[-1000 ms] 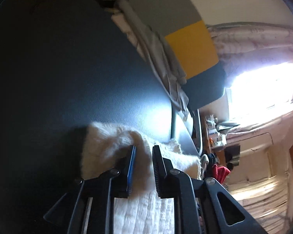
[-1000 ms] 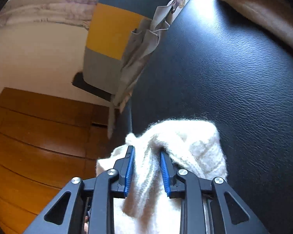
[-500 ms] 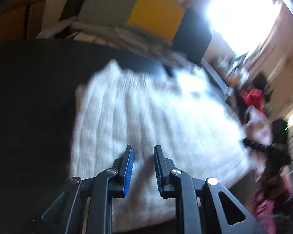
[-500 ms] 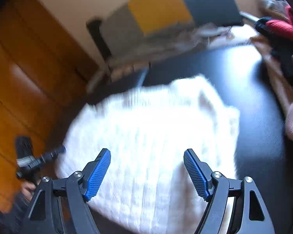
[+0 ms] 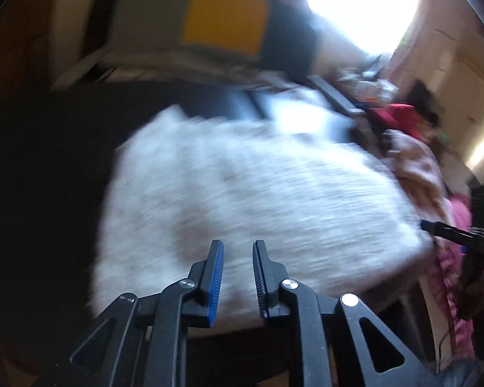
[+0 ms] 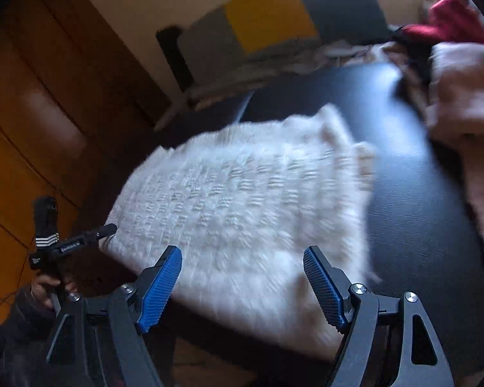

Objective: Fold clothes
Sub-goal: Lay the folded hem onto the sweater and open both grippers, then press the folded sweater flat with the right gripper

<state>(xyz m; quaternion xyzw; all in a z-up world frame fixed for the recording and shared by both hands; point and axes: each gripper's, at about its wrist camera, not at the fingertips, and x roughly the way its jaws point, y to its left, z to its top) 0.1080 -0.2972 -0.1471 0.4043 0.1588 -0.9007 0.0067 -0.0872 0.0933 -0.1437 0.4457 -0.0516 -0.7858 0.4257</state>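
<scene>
A white knitted sweater (image 6: 242, 206) lay folded into a rough rectangle on the black leather-look table (image 6: 413, 193), its near edge close to the table's front edge. The left gripper (image 5: 236, 274) hovered above that near edge with its jaws nearly together, a narrow gap between them, grasping nothing. The right gripper (image 6: 242, 285) was spread wide and empty over the sweater. Pink clothes (image 6: 461, 96) sat piled at the table's right side.
</scene>
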